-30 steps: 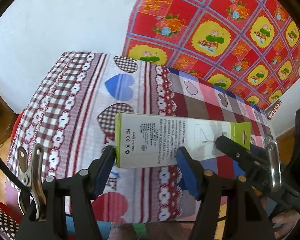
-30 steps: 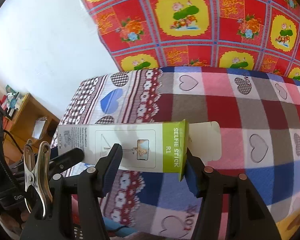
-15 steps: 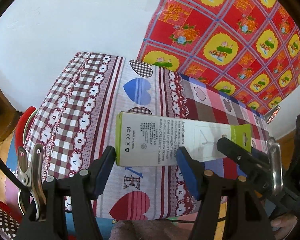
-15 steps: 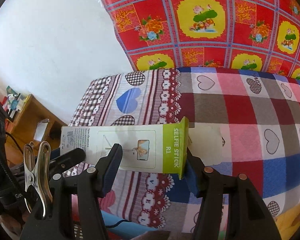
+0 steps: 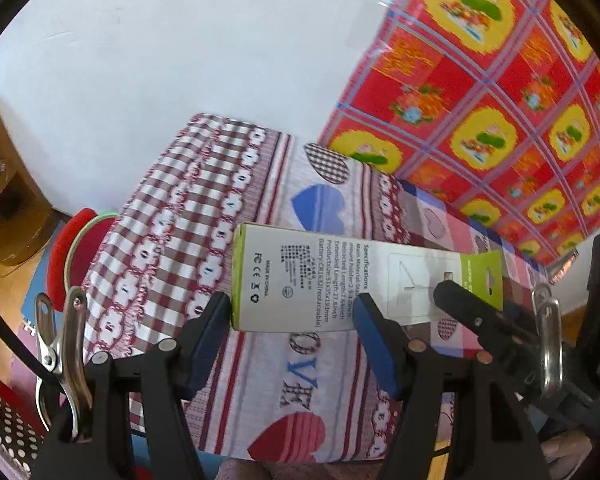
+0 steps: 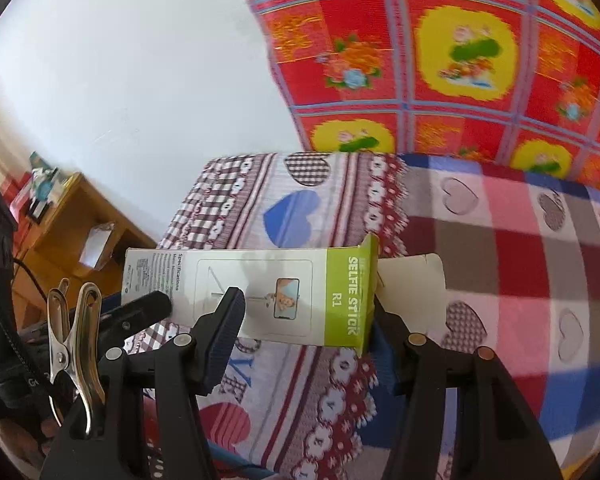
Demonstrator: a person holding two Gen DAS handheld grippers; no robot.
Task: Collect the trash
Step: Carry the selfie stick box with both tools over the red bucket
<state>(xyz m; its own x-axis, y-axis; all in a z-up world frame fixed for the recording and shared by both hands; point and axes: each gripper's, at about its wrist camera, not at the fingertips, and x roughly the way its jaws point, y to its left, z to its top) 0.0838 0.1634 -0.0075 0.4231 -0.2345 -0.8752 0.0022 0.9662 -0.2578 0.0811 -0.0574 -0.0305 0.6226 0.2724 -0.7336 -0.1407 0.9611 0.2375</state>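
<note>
Left wrist view: your left gripper [image 5: 292,316] is clamped on the closed end of the selfie stick box [image 5: 300,280]. Both blue pads [image 5: 374,340] press the box's sides, jaws held fairly wide by the box width. The box lies crosswise, green end cap at 9 o'clock, green hang tab toward 3 o'clock. Your right gripper [image 5: 446,290] comes in from 4 o'clock and one black fingertip sits on the box face near the tab end. The box is up off the heart-patterned cloth [image 5: 260,200] that covers the table. A red stool [image 5: 66,252] shows at 9 o'clock past the table edge. The red and yellow floral sheet [image 5: 480,100] hangs at 1 o'clock against the white wall [image 5: 180,60].

Right wrist view: your right gripper [image 6: 304,316] is closed on the green "SELFIE STICK R1" end of the same box [image 6: 260,292], jaws moderately wide. The left pad [image 6: 226,332] lies against the box; the right pad is mostly hidden behind the box's corner. The open white flap [image 6: 414,288] sticks out toward 3 o'clock. Your left gripper [image 6: 148,308] reaches in from 9 o'clock with a fingertip on the far end. The box hangs above the cloth [image 6: 520,260], both grippers sharing it. A wooden shelf unit [image 6: 72,232] sits at 9 o'clock by the wall [image 6: 140,60], and a metal spring clip [image 6: 72,336] is at 8 o'clock on the gripper body.
</note>
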